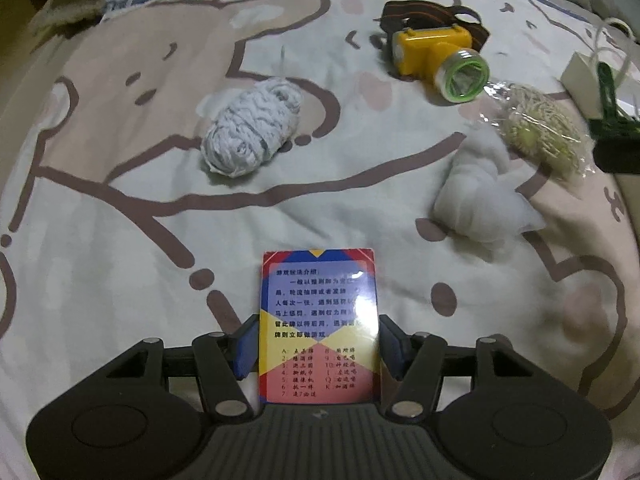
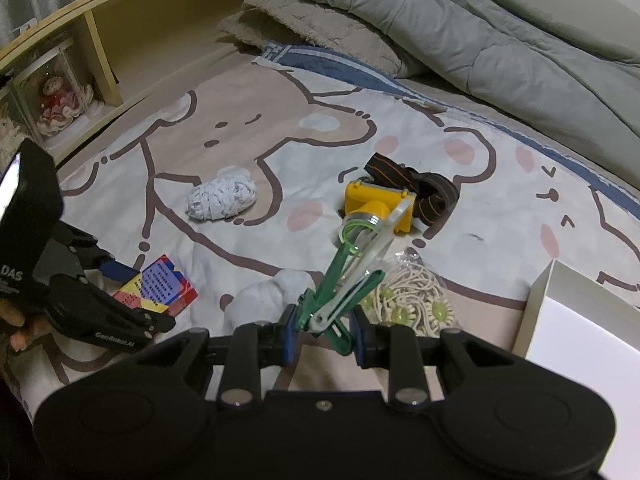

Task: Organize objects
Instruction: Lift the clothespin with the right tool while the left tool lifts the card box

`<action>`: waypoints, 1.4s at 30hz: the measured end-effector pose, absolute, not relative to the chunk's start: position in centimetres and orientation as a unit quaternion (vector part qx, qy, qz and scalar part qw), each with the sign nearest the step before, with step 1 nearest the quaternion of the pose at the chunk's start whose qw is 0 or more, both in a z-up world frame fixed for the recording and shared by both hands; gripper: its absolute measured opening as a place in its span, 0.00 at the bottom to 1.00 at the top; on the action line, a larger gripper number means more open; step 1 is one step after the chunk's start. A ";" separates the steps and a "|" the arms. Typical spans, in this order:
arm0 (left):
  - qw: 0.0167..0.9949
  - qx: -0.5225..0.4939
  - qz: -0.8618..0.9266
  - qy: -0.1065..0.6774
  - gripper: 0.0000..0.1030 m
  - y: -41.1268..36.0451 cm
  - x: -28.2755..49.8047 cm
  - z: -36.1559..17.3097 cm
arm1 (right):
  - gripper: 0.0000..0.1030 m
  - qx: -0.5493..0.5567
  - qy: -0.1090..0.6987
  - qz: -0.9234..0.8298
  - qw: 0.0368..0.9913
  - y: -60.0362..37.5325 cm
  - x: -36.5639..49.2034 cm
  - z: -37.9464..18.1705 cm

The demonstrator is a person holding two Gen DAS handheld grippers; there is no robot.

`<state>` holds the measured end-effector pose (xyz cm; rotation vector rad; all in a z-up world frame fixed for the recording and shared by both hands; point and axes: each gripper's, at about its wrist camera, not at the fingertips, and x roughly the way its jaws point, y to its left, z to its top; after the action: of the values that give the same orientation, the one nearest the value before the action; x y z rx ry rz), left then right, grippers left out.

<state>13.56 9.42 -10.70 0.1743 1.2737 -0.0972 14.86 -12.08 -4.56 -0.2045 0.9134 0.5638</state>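
A colourful card box [image 1: 318, 320] lies on the bear-print bedsheet [image 1: 120, 280]. My left gripper [image 1: 318, 354] is shut on it, its blue pads [image 1: 245, 354] against the box's long sides. The right wrist view shows the same box [image 2: 160, 286] between that gripper's fingers [image 2: 116, 268]. My right gripper [image 2: 324, 340] is shut on a bunch of green and white plastic clips [image 2: 340, 280], held above the bed in front of a white paper bag [image 2: 560, 320]. In the left wrist view the clips [image 1: 608, 92] show at the far right edge.
On the sheet lie a yellow headlamp with a brown strap [image 2: 376, 200], a grey-white yarn bundle [image 2: 220, 198], a white cotton tuft [image 2: 268, 292] and a packet of beige hair ties [image 2: 412, 300]. A grey duvet [image 2: 480, 40] and a wooden shelf [image 2: 120, 40] border the bed.
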 end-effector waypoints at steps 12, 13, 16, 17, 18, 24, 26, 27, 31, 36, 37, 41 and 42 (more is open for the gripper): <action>0.843 0.038 -0.036 0.535 0.58 9.4 13.7 -7.0 | 0.27 -0.096 0.422 0.252 0.866 -12.5 15.0 -4.0; 0.848 0.033 -0.037 0.528 0.58 9.4 13.8 -6.5 | 0.27 -0.094 0.419 0.248 0.869 -12.6 15.0 -3.9; 0.862 0.025 -0.036 0.505 0.58 9.2 14.0 -4.8 | 0.27 -0.082 0.408 0.239 0.877 -13.1 15.1 -3.3; 0.867 0.024 -0.035 0.497 0.58 9.1 14.1 -4.2 | 0.27 -0.081 0.403 0.236 0.880 -13.2 15.1 -3.1; 0.871 0.021 -0.033 0.490 0.58 9.0 14.1 -3.7 | 0.27 -0.080 0.397 0.232 0.884 -13.3 15.0 -2.9; 0.894 -0.001 -0.019 0.449 0.58 8.6 14.4 -1.2 | 0.27 -0.063 0.368 0.219 0.902 -14.1 14.7 -1.7; 0.901 -0.001 -0.015 0.434 0.58 8.2 14.4 -0.5 | 0.27 -0.061 0.357 0.214 0.907 -14.4 14.6 -1.3; 0.904 -0.002 -0.015 0.428 0.58 8.0 14.5 -0.2 | 0.27 -0.058 0.351 0.214 0.910 -14.7 14.5 -1.1; 0.911 -0.017 -0.018 0.411 0.58 7.2 14.6 0.8 | 0.27 -0.059 0.327 0.206 0.920 -15.5 14.1 -0.4; 0.916 -0.024 -0.022 0.399 0.58 5.8 14.9 1.4 | 0.27 -0.050 0.314 0.193 0.928 -17.2 13.8 0.2; 0.917 -0.025 -0.024 0.398 0.58 5.5 15.0 1.5 | 0.27 -0.049 0.311 0.190 0.930 -17.6 13.7 0.4; 0.918 -0.024 -0.033 0.395 0.58 4.1 15.1 1.7 | 0.27 -0.038 0.303 0.178 0.935 -19.0 13.5 0.8; 0.918 -0.024 -0.035 0.394 0.58 3.8 15.1 1.7 | 0.27 -0.033 0.303 0.174 0.936 -19.4 13.4 0.9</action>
<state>15.13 3.78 1.66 -0.0484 0.8108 -0.0714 13.45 -19.44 0.86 -0.0683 0.6187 0.3558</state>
